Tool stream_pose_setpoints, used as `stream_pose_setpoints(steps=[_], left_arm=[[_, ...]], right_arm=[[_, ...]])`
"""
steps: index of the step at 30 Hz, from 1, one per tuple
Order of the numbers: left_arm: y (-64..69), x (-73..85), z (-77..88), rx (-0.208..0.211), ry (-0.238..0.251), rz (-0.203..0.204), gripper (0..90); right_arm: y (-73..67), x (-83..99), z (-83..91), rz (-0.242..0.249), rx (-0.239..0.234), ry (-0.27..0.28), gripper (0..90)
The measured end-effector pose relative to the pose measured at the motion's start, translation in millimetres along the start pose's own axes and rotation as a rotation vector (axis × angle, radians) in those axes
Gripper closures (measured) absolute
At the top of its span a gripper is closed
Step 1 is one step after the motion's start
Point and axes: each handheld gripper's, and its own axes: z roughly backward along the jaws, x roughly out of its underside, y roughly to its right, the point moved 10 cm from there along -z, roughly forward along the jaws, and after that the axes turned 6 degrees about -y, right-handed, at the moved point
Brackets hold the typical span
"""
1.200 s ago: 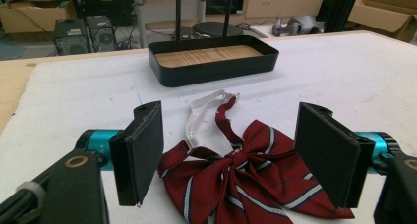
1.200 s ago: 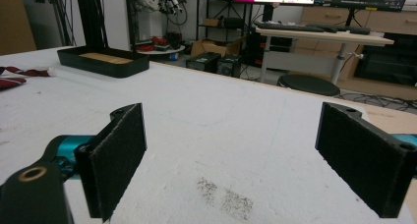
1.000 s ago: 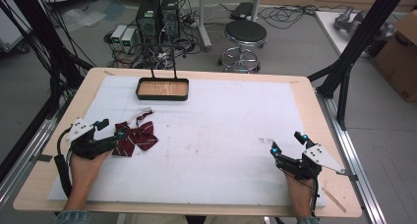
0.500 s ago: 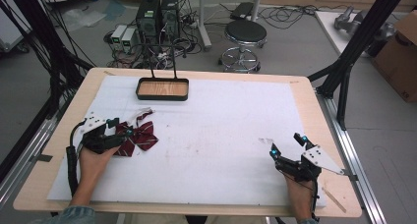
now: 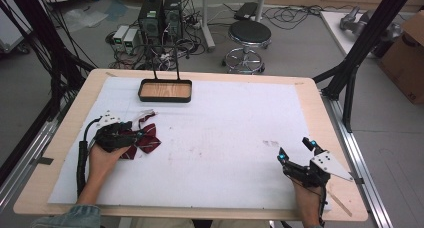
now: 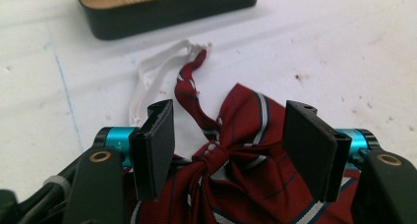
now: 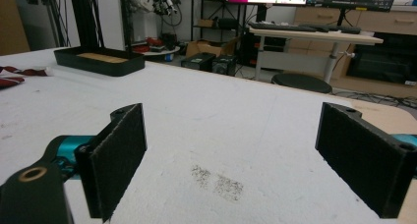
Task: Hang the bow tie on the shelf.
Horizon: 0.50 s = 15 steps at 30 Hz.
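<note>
Maroon striped fabric bow tie [image 6: 236, 160] with white elastic strap [image 6: 147, 76]: on white table cover, near black wooden-bottomed tray [image 5: 165, 91] | left gripper [image 6: 231, 145]: jaws astride knot, closing, not yet pinching | right gripper [image 7: 231, 160]: wide open, empty | risk: pads may catch only loose fabric, slipping.

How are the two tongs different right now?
The left tongs sit over the red striped bow tie, its knot between the pads but untouched; the right tongs have only bare white table cover between them. The left tongs have just been closing; the right tongs gape wider. Both have black pads and blue fittings.
</note>
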Motion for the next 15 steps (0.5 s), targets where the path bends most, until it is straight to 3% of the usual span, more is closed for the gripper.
stream_pose_setpoints(steps=[10,12,15], left_arm=[[0.4,3.7,-9.8,-0.041,-0.053,-0.031,39.4],[0.4,7.7,-14.6,-0.055,-0.109,-0.035,39.2],[0.0,8.8,-15.7,-0.072,-0.124,-0.048,44.5]], right_arm=[[0.7,0.1,1.8,-0.002,-0.003,0.004,10.9],[0.3,-0.8,1.1,-0.010,-0.006,0.004,10.9],[-2.6,0.8,0.3,-0.002,-0.010,-0.007,11.0]])
